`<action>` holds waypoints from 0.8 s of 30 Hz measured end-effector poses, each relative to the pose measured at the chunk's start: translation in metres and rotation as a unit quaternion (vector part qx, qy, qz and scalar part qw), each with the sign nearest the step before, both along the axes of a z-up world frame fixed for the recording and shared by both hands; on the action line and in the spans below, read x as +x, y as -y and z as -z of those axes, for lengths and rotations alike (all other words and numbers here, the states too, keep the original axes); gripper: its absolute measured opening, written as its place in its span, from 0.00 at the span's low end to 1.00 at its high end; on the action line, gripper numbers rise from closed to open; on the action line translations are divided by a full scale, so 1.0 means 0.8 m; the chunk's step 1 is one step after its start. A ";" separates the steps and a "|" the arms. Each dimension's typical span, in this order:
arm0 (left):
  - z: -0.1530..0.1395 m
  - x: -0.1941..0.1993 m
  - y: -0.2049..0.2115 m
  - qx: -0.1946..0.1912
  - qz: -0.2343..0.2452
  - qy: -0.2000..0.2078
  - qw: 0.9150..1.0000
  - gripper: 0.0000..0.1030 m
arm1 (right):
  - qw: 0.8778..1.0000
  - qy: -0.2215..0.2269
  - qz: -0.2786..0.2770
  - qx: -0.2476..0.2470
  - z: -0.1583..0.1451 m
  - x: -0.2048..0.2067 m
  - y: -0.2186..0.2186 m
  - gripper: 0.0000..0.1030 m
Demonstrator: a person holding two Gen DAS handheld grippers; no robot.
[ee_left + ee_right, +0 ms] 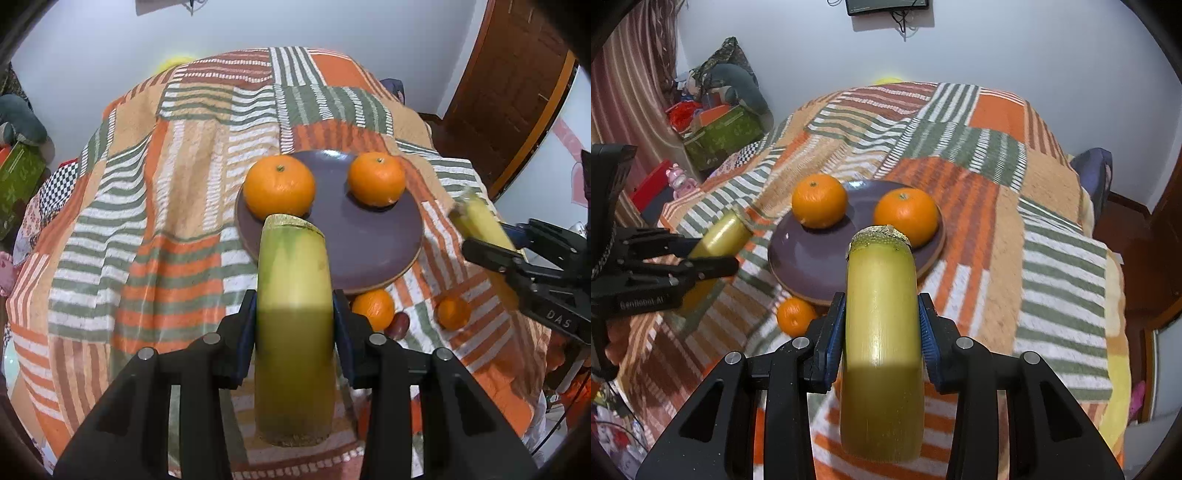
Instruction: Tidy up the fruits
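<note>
Both my claws clamp sugarcane pieces.
My left claw (pixel 294 325) and right claw (pixel 882 328) each grip a sugarcane piece (pixel 293 295) at six o'clock of the purple plate (pixel 369 243).

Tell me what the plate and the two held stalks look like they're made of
Plate: likely glazed ceramic, judging by its smooth purple face with a soft sheen and a bare tan rim edge.
Stalks: plant stems, maybe sugarcane or bamboo. The skin is waxy yellow-green with fine lengthwise streaks, and the cut ends are rough and fibrous.
The left gripper and right gripper each clamp one.
</note>
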State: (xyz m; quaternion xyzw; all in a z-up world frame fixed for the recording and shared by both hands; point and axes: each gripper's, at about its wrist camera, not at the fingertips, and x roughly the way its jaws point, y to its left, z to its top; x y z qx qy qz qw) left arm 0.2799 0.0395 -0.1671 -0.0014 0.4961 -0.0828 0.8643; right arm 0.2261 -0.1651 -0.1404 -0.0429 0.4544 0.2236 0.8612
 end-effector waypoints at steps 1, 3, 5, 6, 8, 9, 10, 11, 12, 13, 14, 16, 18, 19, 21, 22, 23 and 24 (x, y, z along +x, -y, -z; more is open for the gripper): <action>0.000 0.003 0.003 -0.001 0.001 0.000 1.000 0.37 | 1.000 -0.003 0.000 0.005 0.001 0.006 -0.003 0.33; 0.003 0.011 0.009 -0.003 0.007 -0.003 1.000 0.37 | 1.000 -0.010 -0.001 0.008 0.004 0.015 -0.008 0.33; 0.007 0.018 0.014 -0.002 0.012 -0.006 1.000 0.37 | 1.000 -0.014 -0.002 0.006 0.007 0.023 -0.015 0.33; 0.009 0.023 0.018 -0.001 0.015 -0.009 1.000 0.37 | 1.000 -0.017 -0.004 0.005 0.009 0.026 -0.019 0.33; 0.012 0.029 0.021 0.000 0.019 -0.011 1.000 0.37 | 1.000 -0.022 -0.009 0.002 0.013 0.032 -0.025 0.33; 0.014 0.034 0.024 0.000 0.021 -0.013 1.000 0.37 | 1.000 -0.023 -0.011 -0.002 0.015 0.034 -0.029 0.33; 0.015 0.036 0.025 -0.001 0.023 -0.014 1.000 0.37 | 1.000 -0.024 -0.015 -0.007 0.017 0.037 -0.033 0.33; 0.017 0.041 0.027 -0.002 0.025 -0.016 1.000 0.37 | 0.999 -0.025 -0.018 -0.011 0.018 0.038 -0.035 0.33; 0.018 0.045 0.027 -0.003 0.025 -0.017 1.000 0.37 | 0.999 -0.028 -0.022 -0.015 0.021 0.041 -0.039 0.33; 0.019 0.049 0.028 -0.005 0.027 -0.020 0.999 0.37 | 0.999 -0.030 -0.024 -0.017 0.022 0.043 -0.040 0.33; 0.020 0.054 0.030 -0.008 0.029 -0.021 0.999 0.37 | 0.999 -0.031 -0.025 -0.018 0.024 0.044 -0.042 0.33; 0.022 0.060 0.034 -0.010 0.033 -0.024 0.999 0.37 | 0.999 -0.035 -0.026 -0.017 0.027 0.048 -0.042 0.33; 0.025 0.066 0.040 -0.009 0.040 -0.025 0.999 0.37 | 0.999 -0.037 -0.028 -0.019 0.029 0.051 -0.043 0.33; 0.026 0.068 0.041 -0.008 0.041 -0.026 0.999 0.37 | 0.999 -0.039 -0.029 -0.021 0.031 0.052 -0.044 0.33; 0.030 0.073 0.043 -0.006 0.043 -0.028 0.999 0.37 | 0.998 -0.043 -0.030 -0.028 0.036 0.055 -0.044 0.33; 0.032 0.076 0.044 -0.006 0.043 -0.031 0.999 0.37 | 0.998 -0.047 -0.031 -0.028 0.038 0.056 -0.044 0.33; 0.034 0.077 0.044 -0.007 0.044 -0.033 0.998 0.37 | 0.998 -0.050 -0.032 -0.028 0.039 0.058 -0.044 0.33; 0.036 0.080 0.044 -0.007 0.043 -0.036 0.998 0.37 | 0.998 -0.050 -0.033 -0.028 0.039 0.058 -0.043 0.33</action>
